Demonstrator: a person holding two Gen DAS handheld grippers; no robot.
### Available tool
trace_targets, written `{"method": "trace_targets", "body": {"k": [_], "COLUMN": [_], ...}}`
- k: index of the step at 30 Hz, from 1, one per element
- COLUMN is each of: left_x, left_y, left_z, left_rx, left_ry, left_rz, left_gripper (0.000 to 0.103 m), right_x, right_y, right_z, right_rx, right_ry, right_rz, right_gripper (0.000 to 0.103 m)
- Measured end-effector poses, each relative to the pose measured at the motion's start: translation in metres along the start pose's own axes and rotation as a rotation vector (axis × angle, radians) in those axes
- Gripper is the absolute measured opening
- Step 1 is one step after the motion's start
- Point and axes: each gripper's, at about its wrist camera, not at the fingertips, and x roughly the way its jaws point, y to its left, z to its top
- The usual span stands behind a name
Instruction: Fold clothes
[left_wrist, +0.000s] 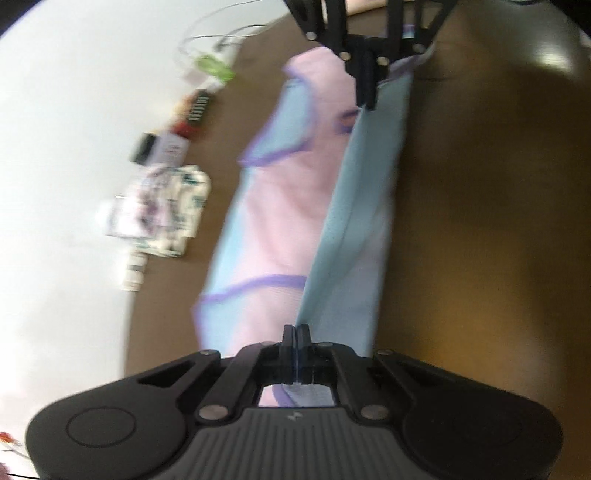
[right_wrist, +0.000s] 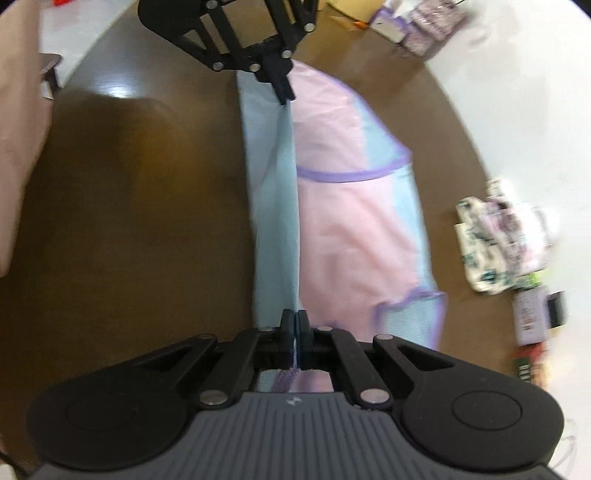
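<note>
A pink and light-blue garment with purple trim (left_wrist: 288, 206) lies on the brown table (left_wrist: 480, 221). My left gripper (left_wrist: 296, 328) is shut on one end of its light-blue edge. My right gripper (right_wrist: 294, 317) is shut on the other end of the same edge (right_wrist: 275, 206). The edge is pulled taut between them and lifted, with the rest of the garment (right_wrist: 343, 221) draped to the side. Each gripper shows at the top of the other's view: the right one in the left wrist view (left_wrist: 367, 99), the left one in the right wrist view (right_wrist: 284, 94).
Packets and small boxes (left_wrist: 162, 206) lie along the table's edge by the white floor, also in the right wrist view (right_wrist: 506, 240). A green item and wires (left_wrist: 214, 64) lie farther along. A cardboard box (right_wrist: 354, 11) sits at the far end.
</note>
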Motion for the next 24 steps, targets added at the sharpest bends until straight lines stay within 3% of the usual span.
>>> {"method": "trace_targets", "body": {"k": [3,6,17,19,21,24], "left_x": [0.023,0.05,0.096,0.096,0.09,0.071], "left_y": [0.017,0.027,0.049,0.054,0.061,0.066], "left_z": [0.007,0.012,0.002,-0.001,-0.005,-0.009], "left_rx": [0.004,-0.023,-0.192,-0.241,-0.3,-0.368], "left_ry": [0.007,0.019,0.032,0.024,0.0,-0.067], "left_rz": [0.048,0.024,-0.176,-0.202,-0.211,-0.187], "left_gripper": [0.0,0.0,0.003,0.008,0.03,0.037], "right_x": [0.012,0.031,0.078,0.08,0.073,0.046], "right_y": [-0.019,-0.035,-0.067,-0.072,-0.08,-0.097], "right_z": [0.003,0.004,-0.01,-0.013,-0.018,-0.04], "right_rx": [-0.019,-0.03,0.054,0.085,0.16,0.361], "right_ry": [0.023,0.05,0.028,0.009,-0.03,-0.139], "right_rz": [-0.058,-0.084,-0.008,0.006,0.012,0.009], "right_gripper": [0.001,0.001,0.001,0.001,0.01,0.022]}}
